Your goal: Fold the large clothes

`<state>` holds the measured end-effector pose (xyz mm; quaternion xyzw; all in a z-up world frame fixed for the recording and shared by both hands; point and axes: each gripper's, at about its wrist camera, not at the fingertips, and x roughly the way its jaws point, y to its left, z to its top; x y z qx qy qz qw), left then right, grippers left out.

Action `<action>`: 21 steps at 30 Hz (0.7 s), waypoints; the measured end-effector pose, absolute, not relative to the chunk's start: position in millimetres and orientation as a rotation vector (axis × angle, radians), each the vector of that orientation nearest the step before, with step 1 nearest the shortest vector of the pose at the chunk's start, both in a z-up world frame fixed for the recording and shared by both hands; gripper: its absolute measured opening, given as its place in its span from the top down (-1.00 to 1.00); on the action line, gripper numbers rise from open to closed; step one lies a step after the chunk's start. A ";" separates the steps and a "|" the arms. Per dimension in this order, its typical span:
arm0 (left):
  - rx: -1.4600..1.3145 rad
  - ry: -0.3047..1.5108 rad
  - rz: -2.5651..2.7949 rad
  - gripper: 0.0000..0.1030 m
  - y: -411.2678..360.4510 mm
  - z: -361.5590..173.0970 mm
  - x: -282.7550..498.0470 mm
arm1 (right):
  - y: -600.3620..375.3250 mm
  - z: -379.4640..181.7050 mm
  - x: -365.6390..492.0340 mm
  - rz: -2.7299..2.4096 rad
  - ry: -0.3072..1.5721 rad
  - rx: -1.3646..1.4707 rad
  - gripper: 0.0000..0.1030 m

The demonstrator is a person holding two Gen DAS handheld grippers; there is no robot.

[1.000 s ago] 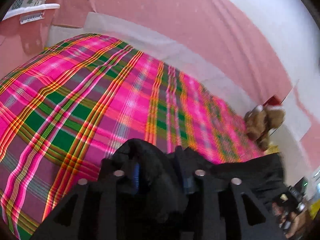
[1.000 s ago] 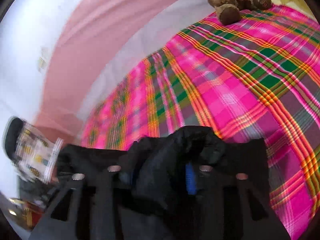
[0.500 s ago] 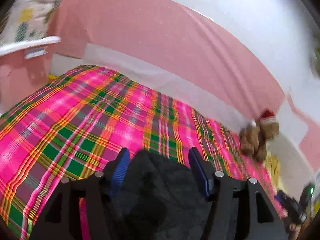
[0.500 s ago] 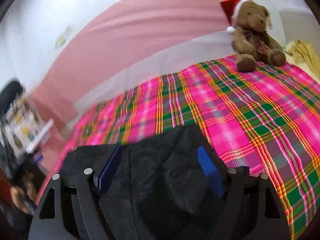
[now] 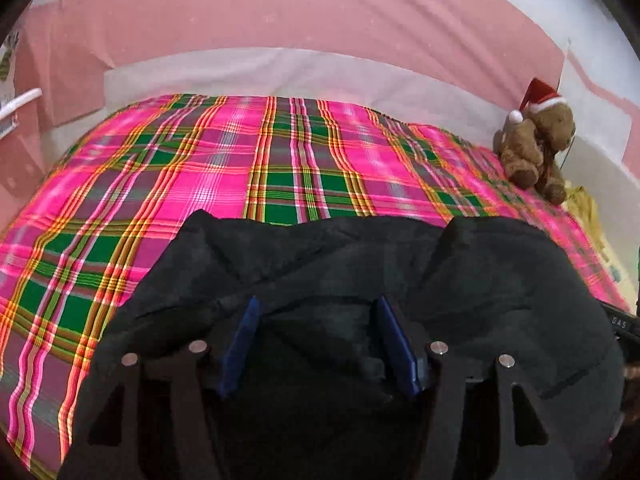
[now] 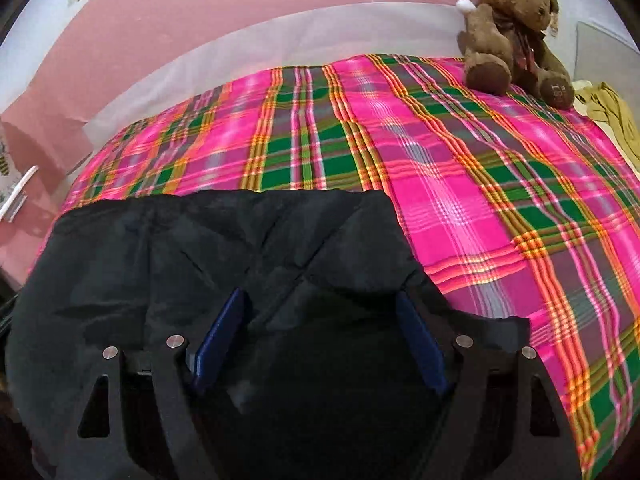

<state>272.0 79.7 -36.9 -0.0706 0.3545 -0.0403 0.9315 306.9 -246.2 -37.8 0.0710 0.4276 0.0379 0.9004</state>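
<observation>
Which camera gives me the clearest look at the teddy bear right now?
The right wrist view: the teddy bear sits large and sharp at the plaid blanket's far corner. The left wrist view shows it smaller, side-on, near the frame's right edge.

Black garment (image 5: 360,264): soft cloth, matt, faintly creased, with a slight quilted look in the right wrist view. Bed cover (image 5: 280,168): woven plaid cloth in pink, green and orange, smooth with a mild sheen. Left hand-held gripper (image 5: 316,344) and right hand-held gripper (image 6: 320,336): matt black plastic frames, smooth blue pads, shiny round metal fasteners. Teddy bear (image 6: 516,28): brown plush, fuzzy, with a red cloth hat. Wall (image 5: 320,12): pink, matt, slightly rippled.
</observation>
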 end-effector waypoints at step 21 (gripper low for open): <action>-0.103 0.896 -0.265 -0.10 -8.9 -27.7 331.3 | -232.5 -23.9 338.2 0.064 0.934 0.111 -0.51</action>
